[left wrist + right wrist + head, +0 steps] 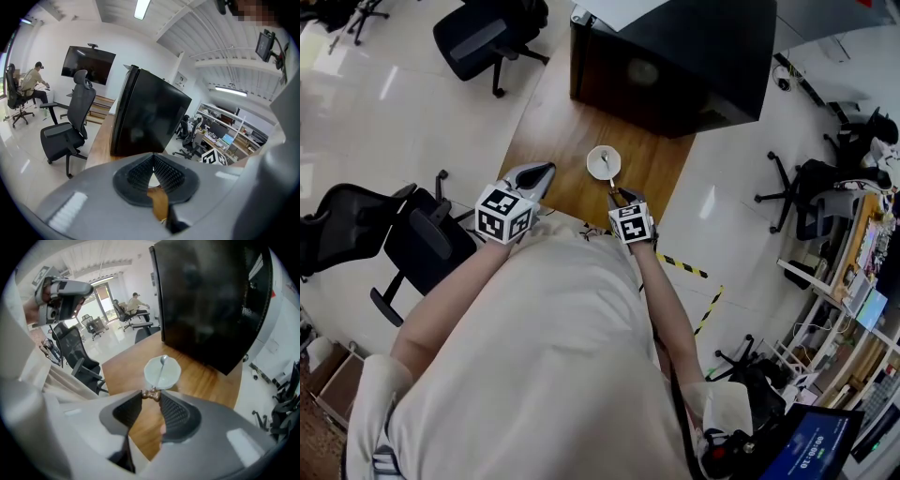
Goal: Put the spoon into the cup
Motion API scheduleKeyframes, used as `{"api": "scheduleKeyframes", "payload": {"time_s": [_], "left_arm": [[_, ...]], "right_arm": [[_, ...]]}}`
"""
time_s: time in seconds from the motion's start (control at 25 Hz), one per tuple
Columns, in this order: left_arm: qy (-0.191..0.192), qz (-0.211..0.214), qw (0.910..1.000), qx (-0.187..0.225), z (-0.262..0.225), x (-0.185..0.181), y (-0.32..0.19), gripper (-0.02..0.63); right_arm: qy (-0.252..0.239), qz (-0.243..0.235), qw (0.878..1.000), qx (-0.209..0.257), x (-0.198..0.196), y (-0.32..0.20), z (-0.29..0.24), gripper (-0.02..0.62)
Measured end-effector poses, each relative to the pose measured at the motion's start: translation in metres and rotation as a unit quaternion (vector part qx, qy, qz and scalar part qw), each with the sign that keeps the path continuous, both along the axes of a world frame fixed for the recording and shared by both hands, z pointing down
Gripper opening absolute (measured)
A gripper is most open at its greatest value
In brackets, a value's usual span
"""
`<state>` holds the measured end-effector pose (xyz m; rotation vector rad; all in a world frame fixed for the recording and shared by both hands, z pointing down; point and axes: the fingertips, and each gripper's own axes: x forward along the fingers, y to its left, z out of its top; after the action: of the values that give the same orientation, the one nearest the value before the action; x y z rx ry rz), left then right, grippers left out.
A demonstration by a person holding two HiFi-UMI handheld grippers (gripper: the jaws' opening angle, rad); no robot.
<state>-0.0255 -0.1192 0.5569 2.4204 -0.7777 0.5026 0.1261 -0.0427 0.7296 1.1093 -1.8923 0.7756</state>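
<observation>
On the left, beside the wooden table [572,131], an office chair [412,244] stands on the pale floor; the left tongs [542,172] hang over the table's near left corner, apart from everything on it; their jaws are clenched tip to tip with nothing between them. I judge they are parked there to leave the middle free for the other hand.

Further right, the white cup [172,373] stands near the middle of the table, in front of a big black box [675,56]. The spoon [161,371] already has its bowl inside the cup, resting toward the far wall, and its handle leans back over the near rim. The right tongs [151,395] point steeply down just in front of the cup and appear to pinch the brown knob at the handle's end between their tips. Holding the very end likely lets the bowl go in first while the jaws stay clear of the rim; what seems left is to let go.

From the head camera both tongs and the cup show together, but the spoon is only a thin line. The right gripper view alone shows the knob touching both jaws. The left gripper view shows the box and chairs, but no cup or spoon.
</observation>
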Motion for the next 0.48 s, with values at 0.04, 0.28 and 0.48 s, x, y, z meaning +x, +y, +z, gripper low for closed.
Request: {"api": "scheduleKeyframes", "payload": {"time_s": [0.04, 0.28, 0.48], "left_arm": [[0.000, -0.002, 1.0000, 0.001, -0.0005, -0.0012, 0.0006, 0.000], [0.000, -0.009, 1.0000, 0.003, -0.0030, -0.0051, 0.0011, 0.000], [0.001, -0.010, 0.9999, 0.005, -0.0038, -0.0066, 0.0015, 0.000]], "right_arm": [[0.000, -0.002, 1.000, -0.001, -0.0014, -0.0013, -0.0007, 0.127], [0.012, -0.015, 1.000, -0.006, -0.0010, -0.0069, 0.0028, 0.127], [0.016, -0.017, 1.000, -0.013, 0.0006, -0.0075, 0.0075, 0.127]]}}
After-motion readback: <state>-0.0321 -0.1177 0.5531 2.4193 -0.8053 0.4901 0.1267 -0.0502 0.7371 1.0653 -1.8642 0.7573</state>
